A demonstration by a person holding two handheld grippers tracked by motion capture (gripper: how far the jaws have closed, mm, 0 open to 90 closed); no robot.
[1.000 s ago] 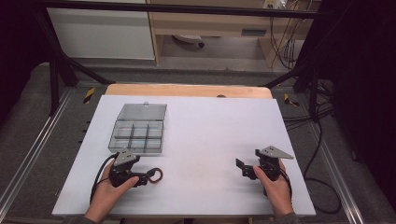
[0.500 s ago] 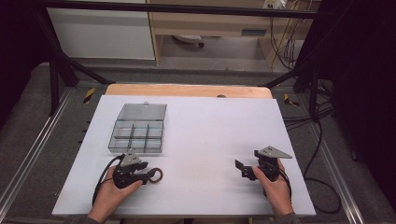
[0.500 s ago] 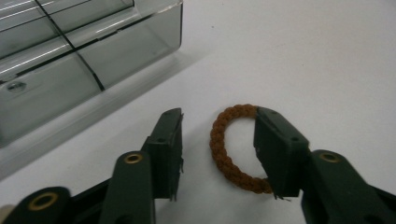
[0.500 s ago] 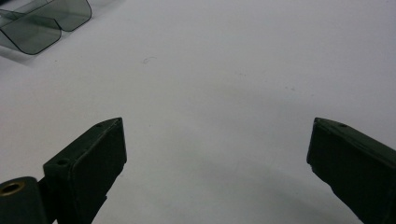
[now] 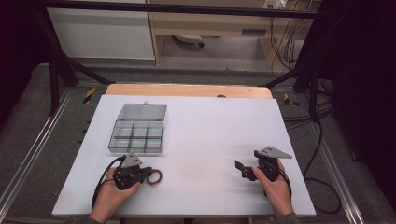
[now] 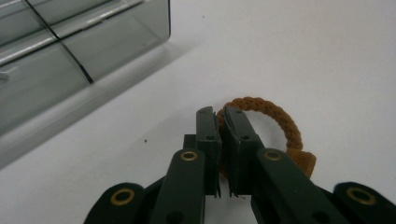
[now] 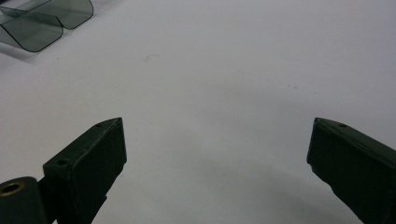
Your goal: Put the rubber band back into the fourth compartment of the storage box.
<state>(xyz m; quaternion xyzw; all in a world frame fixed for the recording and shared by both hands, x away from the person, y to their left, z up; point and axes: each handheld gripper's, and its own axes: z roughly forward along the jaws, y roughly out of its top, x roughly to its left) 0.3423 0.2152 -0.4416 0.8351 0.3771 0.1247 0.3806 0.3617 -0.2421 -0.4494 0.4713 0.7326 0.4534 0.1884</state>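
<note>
A brown braided ring (image 5: pixel 156 177) lies on the white table (image 5: pixel 210 126) near the front left. My left gripper (image 5: pixel 147 173) has just been closing its jaws and now stands shut on the ring's near side. In the left gripper view the two pads pinch the cord, and the rest of the ring (image 6: pixel 275 114) loops out to the right of my left gripper (image 6: pixel 222 112). My right gripper (image 5: pixel 243 169) rests at the front right, a hand behind it. The right gripper view shows my right gripper (image 7: pixel 217 135) open wide over bare table.
A clear compartment box (image 5: pixel 137 133) with its lid laid back stands just beyond the left gripper, its wall (image 6: pixel 70 56) close at the upper left. Its rounded corners (image 7: pixel 42 23) show far off in the right gripper view. A wooden strip runs along the table's far edge.
The left gripper's jaws have closed onto the brown ring. Both hands have stayed where they were, and the right gripper is unchanged.
</note>
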